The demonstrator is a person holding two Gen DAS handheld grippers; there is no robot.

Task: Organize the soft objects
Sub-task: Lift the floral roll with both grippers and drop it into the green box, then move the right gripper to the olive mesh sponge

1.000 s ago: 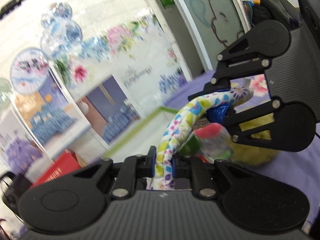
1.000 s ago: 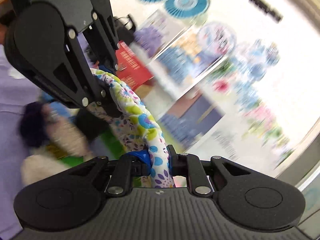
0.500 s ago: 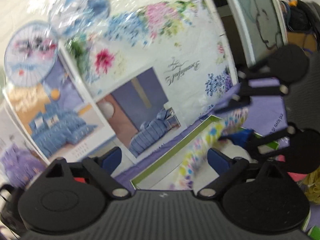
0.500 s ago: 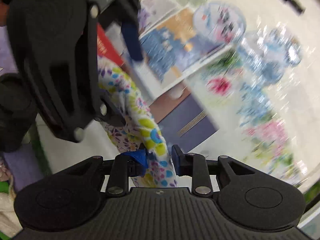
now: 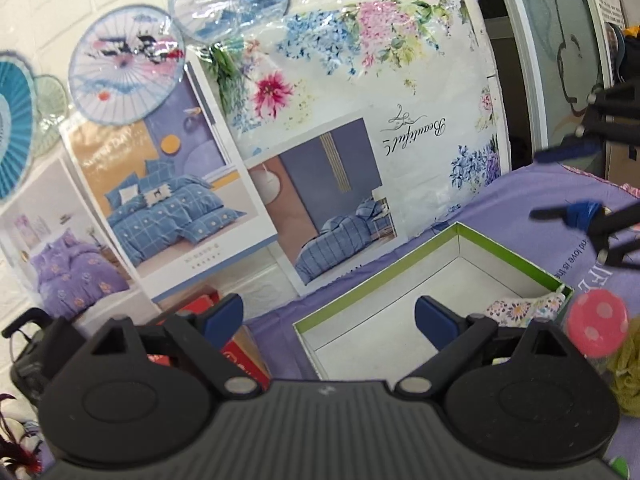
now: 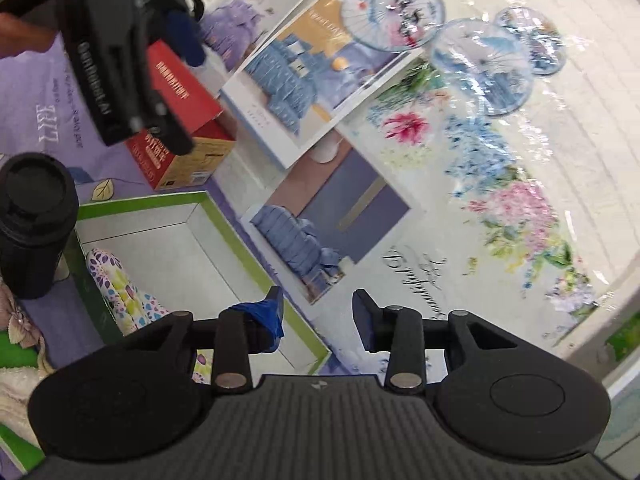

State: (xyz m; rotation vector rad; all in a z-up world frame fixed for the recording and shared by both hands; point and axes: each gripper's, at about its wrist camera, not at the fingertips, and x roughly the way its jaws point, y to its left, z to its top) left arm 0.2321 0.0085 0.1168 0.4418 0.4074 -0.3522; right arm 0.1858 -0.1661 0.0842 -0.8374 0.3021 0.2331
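Blue pads on both tools are bare: left gripper (image 5: 328,314) spread wide with nothing between the fingers, right gripper (image 6: 318,312) parted too, gap narrower, also empty. A second ago both were clamped on the floral fabric roll (image 6: 120,284), one at each end; half a second ago the left had already let go while the right was still pinched on it. Now both have released

Roll is inside the green-rimmed box (image 5: 424,258). In the left wrist view only a patch of it shows, tucked in the box's near right corner (image 5: 520,304). In the right wrist view it lies along the left wall, running toward the near edge, partly hidden behind the right gripper's body. Rest of the white box floor looks bare

My read: that item's placement is done, both tools free for the next pick

Around the box on the purple sheet (image 5: 560,200): pink polka-dot item (image 5: 596,324) and yellow-green fuzzy thing (image 5: 628,376) just off the box's right corner, likely next candidates. Black lidded cup (image 6: 34,216) stands just beside the box's left edge, red carton (image 6: 180,112) past its far corner. Cup is close to the roll's side, watch it on the next reach
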